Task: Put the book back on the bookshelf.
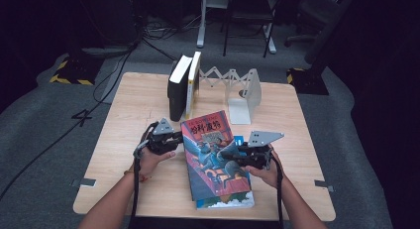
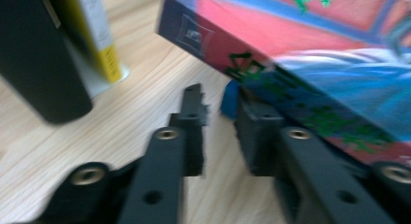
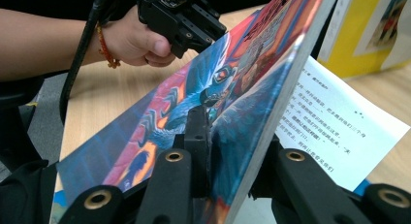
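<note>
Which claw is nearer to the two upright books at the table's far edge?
Left. The left claw sits just in front of the upright books; the right claw is farther off, clamped on the colourful book.

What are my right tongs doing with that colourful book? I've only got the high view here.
Observer: The right tongs are shut on the front cover's edge of the colourful book, one jaw on top and one beneath.
Operator: Is the cover lifted at all?
Observer: Yes. The right gripper view shows it tilted up, with a white printed page exposed under it.
Operator: And the left tongs, holding anything?
Observer: No. In the left gripper view the left tongs are open at the book's spine, low over the table, with nothing between the jaws.
</note>
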`<state>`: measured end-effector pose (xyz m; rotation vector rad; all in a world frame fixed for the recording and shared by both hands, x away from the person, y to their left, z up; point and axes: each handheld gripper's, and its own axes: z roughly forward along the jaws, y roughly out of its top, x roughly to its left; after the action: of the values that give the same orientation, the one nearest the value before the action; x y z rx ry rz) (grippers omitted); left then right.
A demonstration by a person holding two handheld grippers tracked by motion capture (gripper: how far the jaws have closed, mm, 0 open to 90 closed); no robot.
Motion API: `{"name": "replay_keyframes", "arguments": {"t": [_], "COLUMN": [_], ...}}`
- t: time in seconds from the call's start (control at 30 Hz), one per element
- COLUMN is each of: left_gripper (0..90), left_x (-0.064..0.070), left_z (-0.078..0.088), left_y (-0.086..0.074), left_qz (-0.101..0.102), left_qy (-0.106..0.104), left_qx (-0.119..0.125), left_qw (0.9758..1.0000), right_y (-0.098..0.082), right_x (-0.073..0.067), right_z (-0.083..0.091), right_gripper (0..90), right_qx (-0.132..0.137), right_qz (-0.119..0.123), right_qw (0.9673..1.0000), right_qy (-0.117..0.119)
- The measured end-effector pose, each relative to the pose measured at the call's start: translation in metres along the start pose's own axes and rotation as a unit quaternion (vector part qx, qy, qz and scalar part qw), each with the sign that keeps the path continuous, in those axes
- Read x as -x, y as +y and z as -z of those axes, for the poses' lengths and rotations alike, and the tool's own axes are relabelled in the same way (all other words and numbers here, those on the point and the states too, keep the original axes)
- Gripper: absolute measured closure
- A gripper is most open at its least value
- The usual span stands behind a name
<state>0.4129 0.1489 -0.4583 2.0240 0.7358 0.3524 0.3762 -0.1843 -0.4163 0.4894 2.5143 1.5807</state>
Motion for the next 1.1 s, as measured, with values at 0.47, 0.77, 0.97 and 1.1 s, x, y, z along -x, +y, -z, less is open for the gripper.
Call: {"name": "replay_keyframes", "arguments": {"t": [0.47,0.77,0.97,1.1], "left_gripper": [89.8,89.8,89.9,89.9], "left_x": [0.01,0.019,0.021,0.025], "left_z": [0.015,0.019,0.029,0.036], "left_y": [0.023,0.041,0.058,0.066], "left_qz": [-0.056,-0.074,-0.081,-0.091], "left_qy": [-0.028,-0.026,-0.018,-0.01], "left_qx": [0.048,0.06,0.079,0.083], "left_qw": [0.9969,0.9951,0.9934,0.9923], "right_y": [0.013,0.021,0.027,0.029], "right_x": [-0.004,-0.001,-0.005,-0.008], "right_z": [0.009,0.012,0.02,0.024], "right_gripper": [63.2,68.2,76.0,79.0], "right_qx": [-0.038,-0.035,-0.009,0.004], "right_qz": [0.036,0.044,0.067,0.081], "right_qw": [0.9985,0.9984,0.9972,0.9952], "right_qy": [0.019,0.0,-0.032,-0.054]}}
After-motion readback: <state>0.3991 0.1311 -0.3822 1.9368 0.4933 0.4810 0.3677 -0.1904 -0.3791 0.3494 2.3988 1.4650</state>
